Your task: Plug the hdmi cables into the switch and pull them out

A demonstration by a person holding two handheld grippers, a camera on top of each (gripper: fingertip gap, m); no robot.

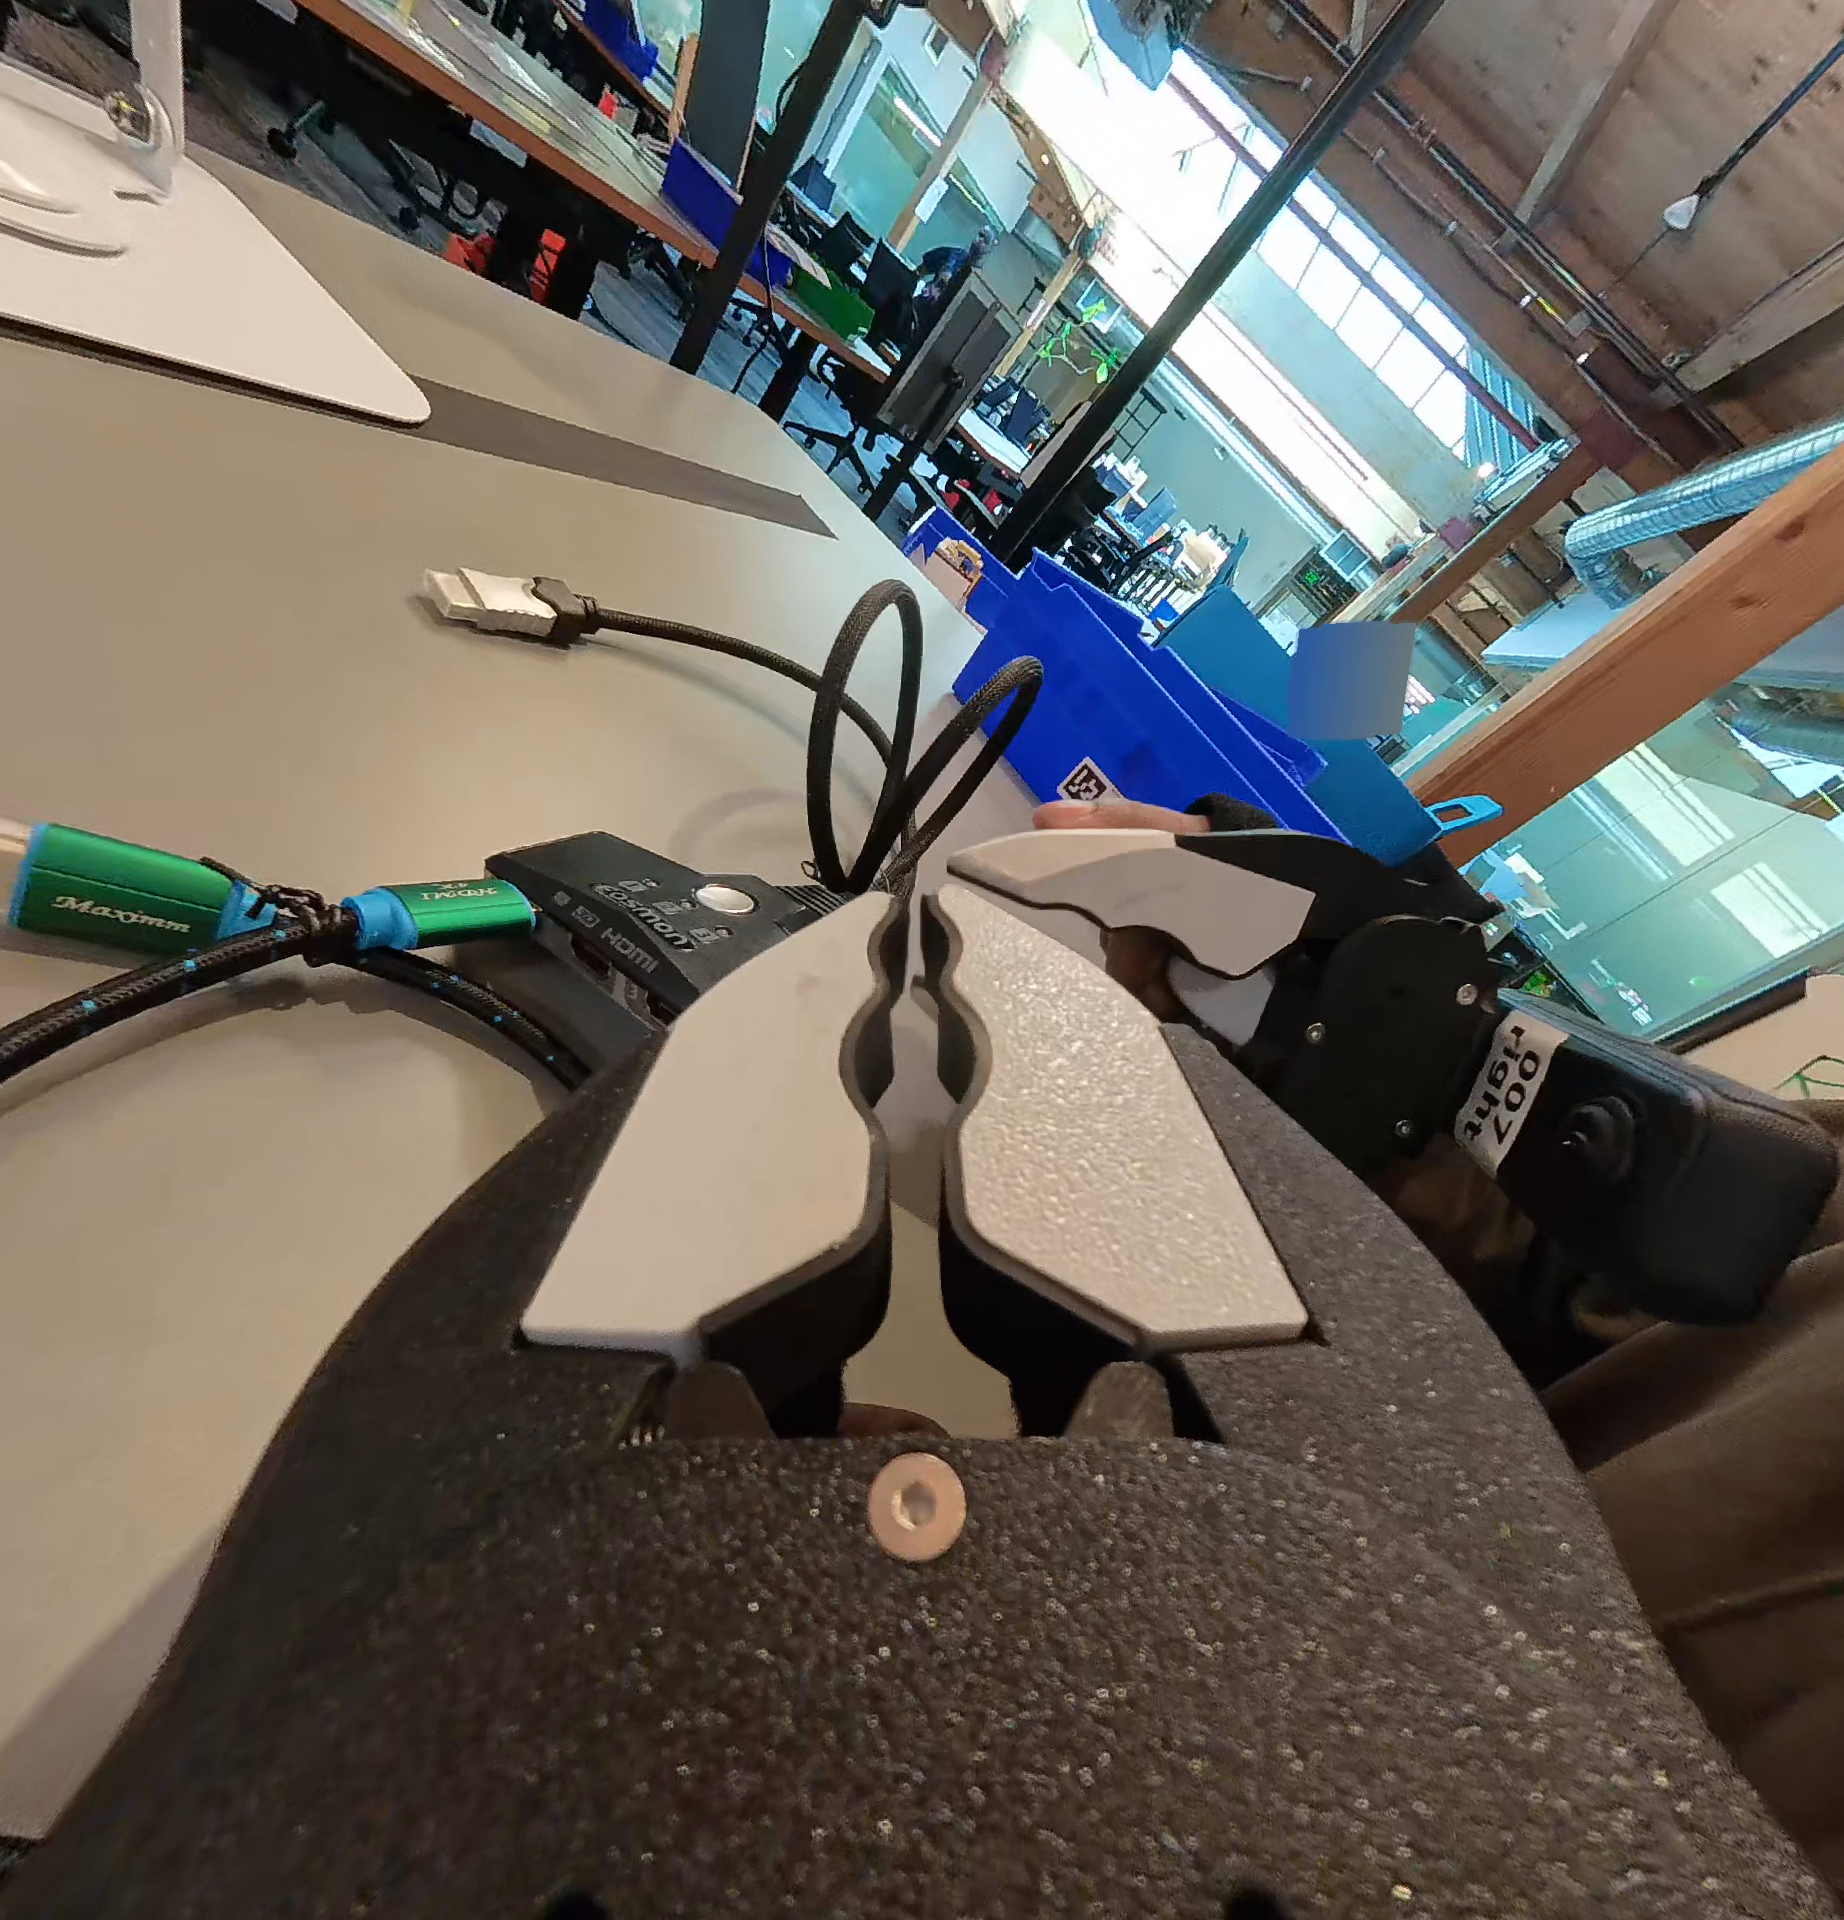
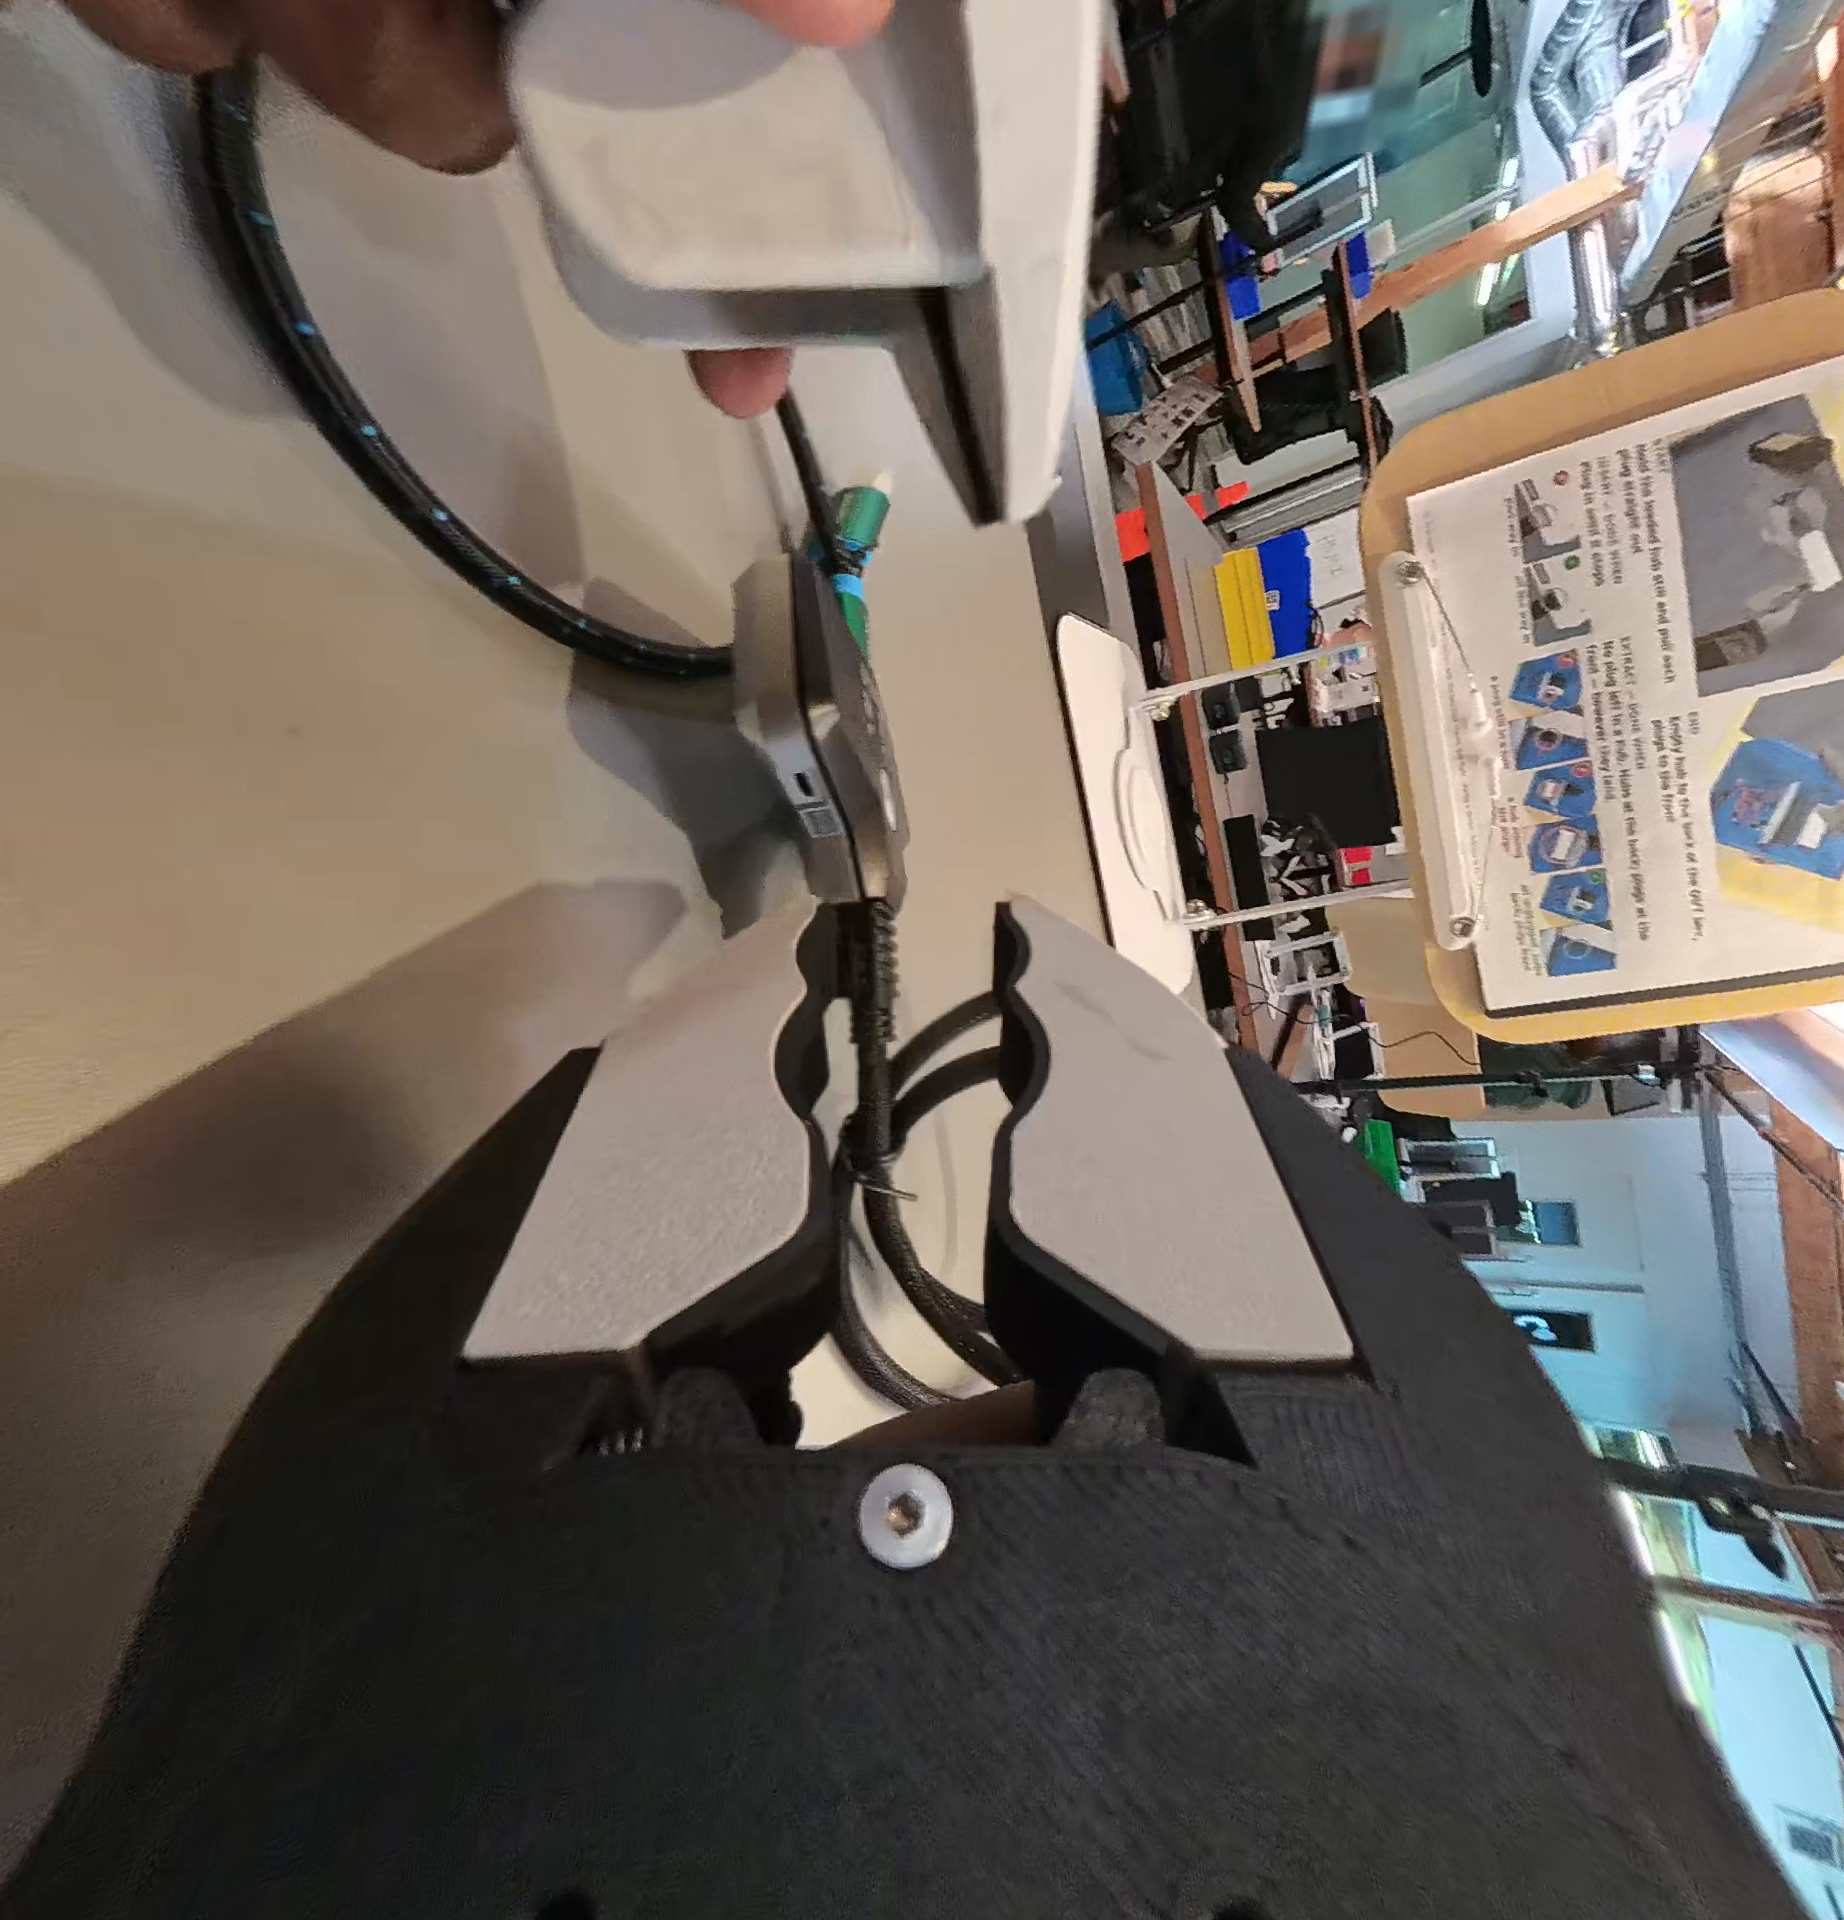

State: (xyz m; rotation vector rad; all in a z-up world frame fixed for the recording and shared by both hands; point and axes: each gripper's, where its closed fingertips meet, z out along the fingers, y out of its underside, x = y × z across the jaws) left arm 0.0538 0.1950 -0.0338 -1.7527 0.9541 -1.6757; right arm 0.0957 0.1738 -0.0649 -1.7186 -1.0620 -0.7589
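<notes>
A black switch hub [image 1: 648,914] lies on the grey table [image 1: 274,644] with a green plug [image 1: 450,914] in its near end. My left gripper [image 1: 910,920] hovers just over the hub's far end. Its jaws are shut, with only a sliver between the tips and the table showing through. Its grey fingers [image 2: 793,208] loom blurred at the top of the right wrist view. My right gripper [image 2: 913,935] is open around the hub's ribbed black cable [image 2: 868,977]. The cable rests against one pad and stands clear of the other. The hub [image 2: 793,727] lies just beyond the tips.
A second green plug [image 1: 118,894] on a blue-flecked cable [image 1: 170,987] lies at the left. A silver plug [image 1: 502,603] and black cable loops [image 1: 866,727] lie beyond the hub. Blue bins [image 1: 1136,696] stand at the table edge. A white mat [image 1: 222,312] and a clipboard with a sheet [image 2: 1624,644] sit farther off.
</notes>
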